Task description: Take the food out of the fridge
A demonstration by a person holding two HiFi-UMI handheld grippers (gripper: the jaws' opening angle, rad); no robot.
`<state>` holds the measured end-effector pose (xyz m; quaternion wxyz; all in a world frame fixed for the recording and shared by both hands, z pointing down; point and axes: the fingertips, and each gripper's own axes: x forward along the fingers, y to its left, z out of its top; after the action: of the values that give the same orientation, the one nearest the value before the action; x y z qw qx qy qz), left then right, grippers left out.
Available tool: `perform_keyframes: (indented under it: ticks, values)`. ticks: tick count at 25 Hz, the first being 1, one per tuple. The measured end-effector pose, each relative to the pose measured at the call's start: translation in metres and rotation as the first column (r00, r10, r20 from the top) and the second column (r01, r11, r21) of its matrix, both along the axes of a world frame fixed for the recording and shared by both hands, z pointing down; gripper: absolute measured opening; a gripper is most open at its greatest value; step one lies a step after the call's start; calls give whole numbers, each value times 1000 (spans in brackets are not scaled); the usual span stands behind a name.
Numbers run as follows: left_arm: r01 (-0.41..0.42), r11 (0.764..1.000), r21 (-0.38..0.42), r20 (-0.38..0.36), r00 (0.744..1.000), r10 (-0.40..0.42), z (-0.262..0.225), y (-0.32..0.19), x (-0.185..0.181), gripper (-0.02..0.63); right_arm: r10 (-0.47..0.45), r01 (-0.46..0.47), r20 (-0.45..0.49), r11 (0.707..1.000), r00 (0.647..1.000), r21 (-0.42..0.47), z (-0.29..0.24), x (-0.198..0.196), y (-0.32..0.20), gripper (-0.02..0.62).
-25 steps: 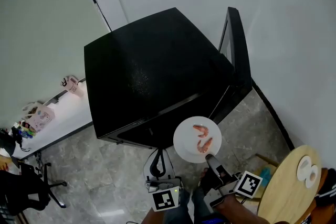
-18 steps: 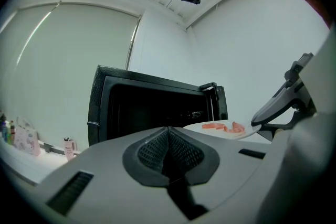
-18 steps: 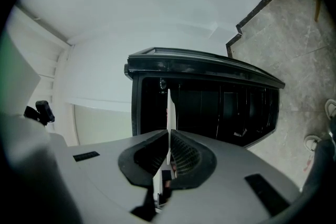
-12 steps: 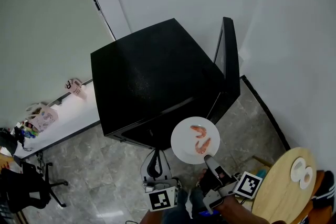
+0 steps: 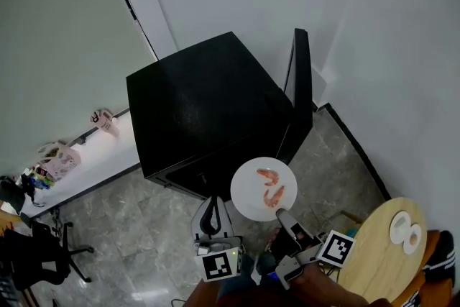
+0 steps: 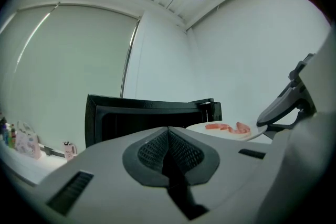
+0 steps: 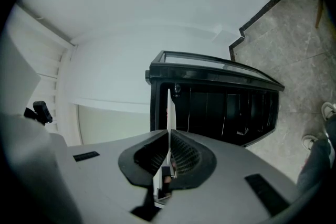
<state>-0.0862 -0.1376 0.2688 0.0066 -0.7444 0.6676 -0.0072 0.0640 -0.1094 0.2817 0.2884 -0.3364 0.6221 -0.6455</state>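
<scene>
A white plate [image 5: 248,199] with a few pink shrimp [image 5: 272,188] hangs in front of the black fridge [image 5: 208,111], whose door [image 5: 299,93] stands open at the right. My right gripper [image 5: 283,214] is shut on the plate's near rim; in the right gripper view the plate [image 7: 170,113] shows edge-on between the jaws. My left gripper [image 5: 211,214] is shut with nothing in it, low and left of the plate. The left gripper view shows its closed pads [image 6: 169,150], with the plate [image 6: 229,129] at the right.
A round wooden table [image 5: 385,251] with a small white dish [image 5: 402,229] stands at the lower right. A white counter [image 5: 79,162] with small items runs along the left wall. An office chair [image 5: 36,255] is at the lower left. The floor [image 5: 144,241] is grey stone.
The view has shifted: the fridge, plate and round table all sit further left in frame than before. The right gripper keeps hold of the plate, a little further from the fridge.
</scene>
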Motion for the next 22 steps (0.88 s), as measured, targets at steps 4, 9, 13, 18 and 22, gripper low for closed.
perform_keyframes:
  ticks: [4,9,13,18,22]
  values:
    - [-3,1000,5,-5,1000,3,-11,5,-1,12,6,-6,14,1000,1000,7,-12,3,6,31]
    - [10,1000,4,-6,1000,-10,-23,15,-4,12,4,-4,26,1000,1000,-5,-17,5,16,31]
    - [4,1000,13,-16,1000,-4,-31,17,-7,12,3,-3,46,1000,999,-7,-24,4,21,31]
    - [-19,1000,9,-24,1000,19,-35,25,-4,12,1,-1,27,1000,1000,3,-33,6,31,31]
    - [-47,999,21,-26,999,47,-43,28,2,12,5,-5,20,1000,1000,20,-41,9,35,31]
